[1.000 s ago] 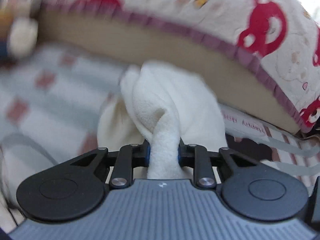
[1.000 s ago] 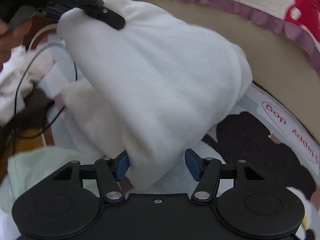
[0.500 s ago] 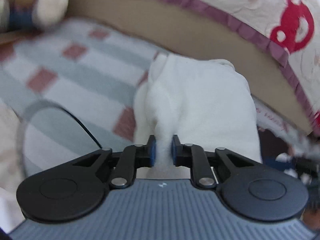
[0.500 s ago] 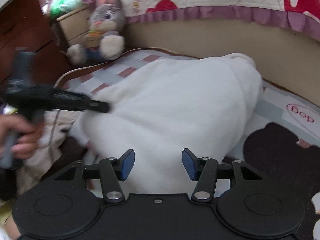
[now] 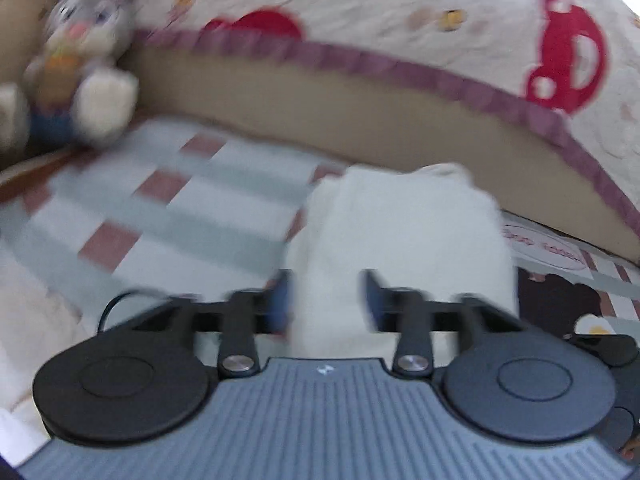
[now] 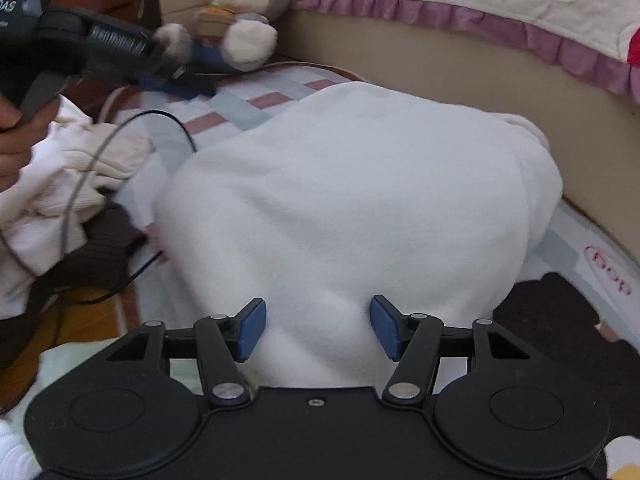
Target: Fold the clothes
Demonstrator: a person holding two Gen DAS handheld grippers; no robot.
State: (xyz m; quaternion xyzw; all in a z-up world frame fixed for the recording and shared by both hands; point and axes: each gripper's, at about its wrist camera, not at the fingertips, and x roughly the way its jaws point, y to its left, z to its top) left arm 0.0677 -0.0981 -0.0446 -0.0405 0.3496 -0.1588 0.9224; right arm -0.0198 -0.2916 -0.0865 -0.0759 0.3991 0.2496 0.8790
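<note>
A white fleece garment [image 6: 352, 200] lies folded in a thick bundle on the patterned bed sheet [image 6: 244, 108]. My right gripper [image 6: 318, 330] is open, its blue pads either side of the garment's near edge without pinching it. In the left wrist view the same garment [image 5: 404, 232] lies ahead. My left gripper [image 5: 326, 300] is open, jaws apart around the cloth's near end; the view is blurred. The left gripper also shows at the upper left of the right wrist view [image 6: 120, 46], held by a hand.
A grey plush rabbit [image 6: 244, 8] sits at the bed's head. A quilt with red bears [image 5: 440, 28] and a beige bed side [image 5: 360, 120] run along the far side. Cream and brown clothes [image 6: 60, 184] are piled on the left, with a black cable [image 6: 132, 120] over them.
My left gripper let go of the white garment and opened; it was shut on a bunched fold. The garment dropped from hanging to lying flat on the bed. The right gripper stayed open.
</note>
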